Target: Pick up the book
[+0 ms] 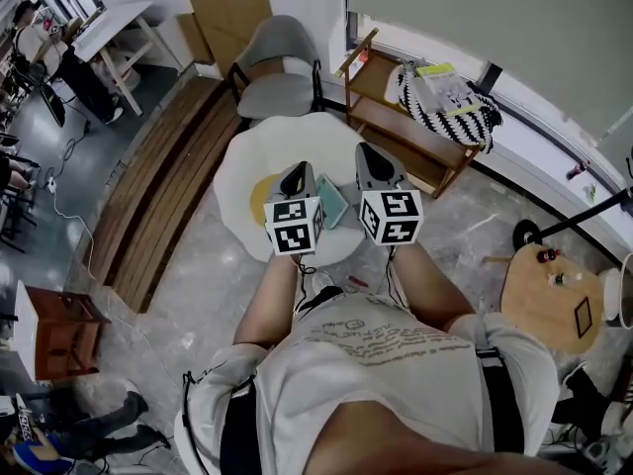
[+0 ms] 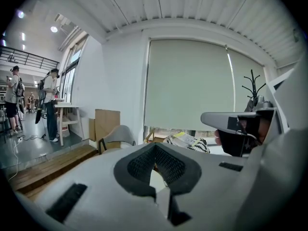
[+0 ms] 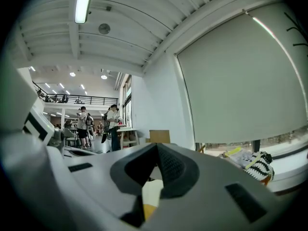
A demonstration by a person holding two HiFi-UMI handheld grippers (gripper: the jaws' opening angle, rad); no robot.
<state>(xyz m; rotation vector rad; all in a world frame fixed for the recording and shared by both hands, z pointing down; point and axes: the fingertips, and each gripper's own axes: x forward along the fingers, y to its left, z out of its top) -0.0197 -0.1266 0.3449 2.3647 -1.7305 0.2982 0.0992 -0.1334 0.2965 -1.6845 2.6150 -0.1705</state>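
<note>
In the head view a teal book (image 1: 333, 204) lies on a round white table (image 1: 247, 156), beside a yellow disc (image 1: 260, 199). My left gripper (image 1: 297, 174) hovers over the table just left of the book, and my right gripper (image 1: 372, 158) just right of it. Neither touches the book. In the left gripper view my left gripper (image 2: 155, 147) has its dark pads (image 2: 139, 165) closed together with nothing held. The right gripper (image 3: 157, 146) is likewise shut and empty in its own view. Both point roughly level, over the table toward the window wall.
A grey chair (image 1: 279, 67) stands behind the table. A low wooden shelf (image 1: 396, 127) with a striped bag (image 1: 450, 107) sits at the right rear. A round wooden side table (image 1: 549, 300) is at the right, wooden planking (image 1: 163, 191) at the left. People (image 2: 50, 102) stand far off.
</note>
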